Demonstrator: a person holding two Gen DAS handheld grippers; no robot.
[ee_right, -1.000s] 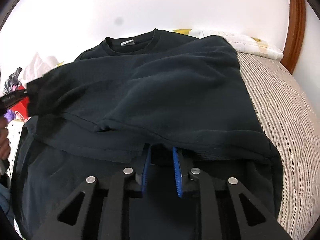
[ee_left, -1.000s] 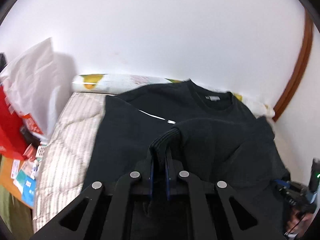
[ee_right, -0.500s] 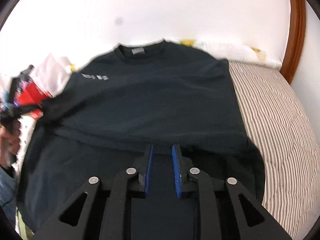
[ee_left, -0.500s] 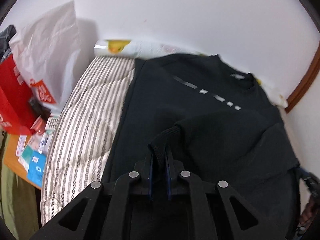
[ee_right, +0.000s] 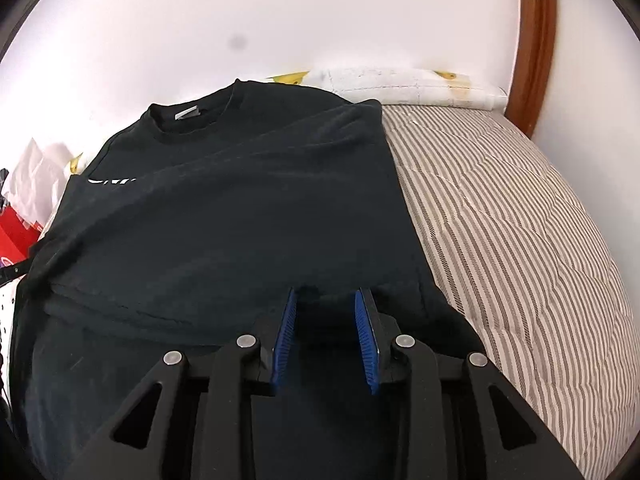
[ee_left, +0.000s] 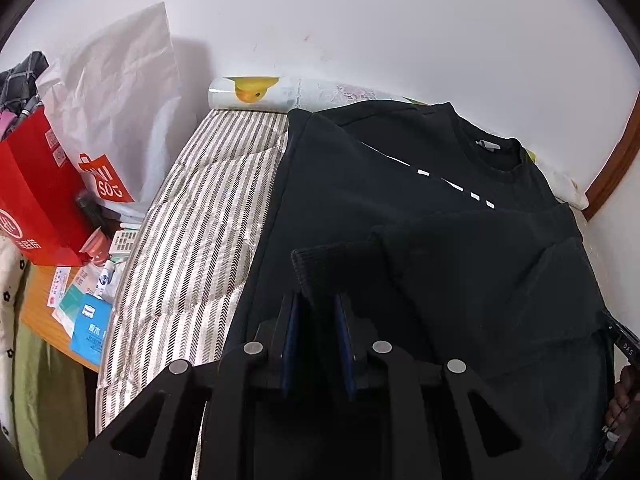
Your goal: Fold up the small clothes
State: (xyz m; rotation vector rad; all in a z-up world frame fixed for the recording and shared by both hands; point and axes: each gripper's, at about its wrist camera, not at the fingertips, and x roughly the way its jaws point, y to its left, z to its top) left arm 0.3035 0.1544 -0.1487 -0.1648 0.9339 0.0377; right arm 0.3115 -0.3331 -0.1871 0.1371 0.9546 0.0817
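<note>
- Black sweatshirt (ee_left: 400, 184) is laid flat on the striped bed cover (ee_left: 192, 232), collar (ee_right: 192, 118) toward the wall; white print is partly covered by a sleeve folded across the chest.
- Ribbed cuff (ee_left: 332, 268) of that sleeve is seen lying just ahead of the left gripper (ee_left: 318, 320); fingers (ee_left: 289, 332) are parted, released, with cuff fabric between the tips but not pinched.
- Right gripper (ee_right: 326, 312) is held at the folded sleeve edge on the right side of the garment; fingers (ee_right: 363, 332) are spread wide, nothing clamped.
- Left garment edge is run straight down the bed, with a strip of bare striped cover beside it.
- Right garment edge (ee_right: 400, 184) is also bordered by a wide stretch of bare cover (ee_right: 520, 240) out to the bed's rim.
- Patterned pillow (ee_right: 408, 84) is wedged between collar and white wall.
- Wooden frame (ee_right: 536, 40) is seen curving up at the far right corner.
- Past the left bed edge: white shopping bag (ee_left: 120, 112), red bag (ee_left: 36, 200), papers and blue packet (ee_left: 90, 328) on an orange tabletop (ee_left: 36, 308).
</note>
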